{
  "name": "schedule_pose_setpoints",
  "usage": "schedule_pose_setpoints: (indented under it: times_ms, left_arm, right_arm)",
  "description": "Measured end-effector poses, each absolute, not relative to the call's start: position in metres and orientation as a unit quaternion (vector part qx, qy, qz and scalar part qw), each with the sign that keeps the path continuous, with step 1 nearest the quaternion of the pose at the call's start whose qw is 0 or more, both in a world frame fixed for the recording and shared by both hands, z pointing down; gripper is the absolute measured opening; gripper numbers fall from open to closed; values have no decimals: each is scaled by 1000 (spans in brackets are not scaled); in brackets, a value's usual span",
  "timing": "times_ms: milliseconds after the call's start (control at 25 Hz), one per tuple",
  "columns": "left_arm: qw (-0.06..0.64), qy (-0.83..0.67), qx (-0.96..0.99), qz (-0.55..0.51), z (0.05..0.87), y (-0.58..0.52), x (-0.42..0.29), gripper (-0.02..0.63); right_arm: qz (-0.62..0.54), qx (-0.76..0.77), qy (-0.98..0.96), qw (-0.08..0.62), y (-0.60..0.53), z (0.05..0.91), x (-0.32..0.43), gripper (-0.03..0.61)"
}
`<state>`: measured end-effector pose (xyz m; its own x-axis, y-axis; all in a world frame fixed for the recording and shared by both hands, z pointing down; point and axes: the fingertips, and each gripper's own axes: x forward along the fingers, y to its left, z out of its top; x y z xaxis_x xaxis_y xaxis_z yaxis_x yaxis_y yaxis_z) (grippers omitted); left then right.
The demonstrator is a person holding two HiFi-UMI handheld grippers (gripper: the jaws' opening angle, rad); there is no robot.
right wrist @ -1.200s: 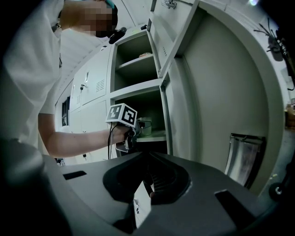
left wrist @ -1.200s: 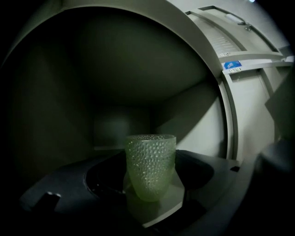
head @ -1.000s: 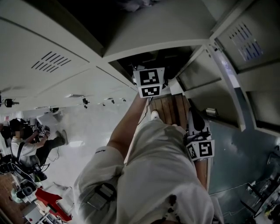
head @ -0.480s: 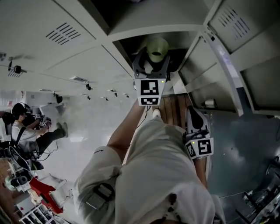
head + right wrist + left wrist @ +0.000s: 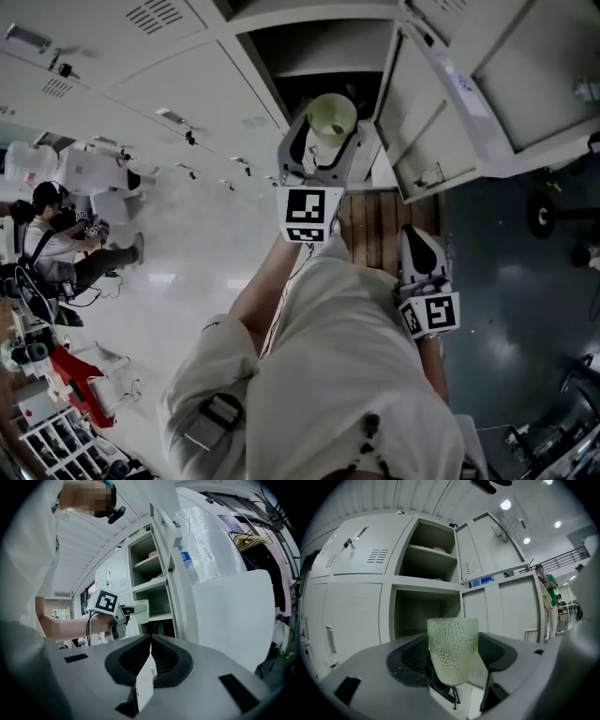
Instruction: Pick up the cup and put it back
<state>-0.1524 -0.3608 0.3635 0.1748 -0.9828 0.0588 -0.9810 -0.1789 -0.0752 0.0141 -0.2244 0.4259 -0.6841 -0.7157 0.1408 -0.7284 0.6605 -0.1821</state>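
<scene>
A pale green dimpled cup (image 5: 331, 116) stands upright between the jaws of my left gripper (image 5: 328, 133), which is shut on it. In the head view it is held level just in front of the dark open locker compartment (image 5: 323, 56). The left gripper view shows the cup (image 5: 453, 648) close up, with the open compartments (image 5: 425, 612) behind it. My right gripper (image 5: 419, 246) hangs lower at the right, its jaws shut with nothing in them (image 5: 151, 641). The right gripper view also shows the cup (image 5: 139, 611) at the locker's mouth.
An open locker door (image 5: 427, 103) stands out to the right of the compartment. A wooden board (image 5: 377, 230) lies on the floor below. A person (image 5: 52, 239) sits at far left, and another (image 5: 547, 597) stands at the right. A water bottle (image 5: 186, 565) sits up high.
My left gripper has drawn back out of the dark compartment, and the cup between its jaws has come into view. The right gripper has barely shifted in the head view.
</scene>
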Motion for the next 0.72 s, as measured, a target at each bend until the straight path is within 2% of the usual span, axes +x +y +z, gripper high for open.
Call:
schedule_pose_setpoints:
  times_ms: [440, 720]
  left_arm:
    - [-30, 666, -744, -38, 374, -227, -99, 331]
    - [-38, 690, -722, -19, 368, -146, -104, 333]
  right_arm:
    - [140, 382, -913, 19, -158, 438, 97, 26]
    - [149, 368, -918, 12, -145, 438, 108, 26]
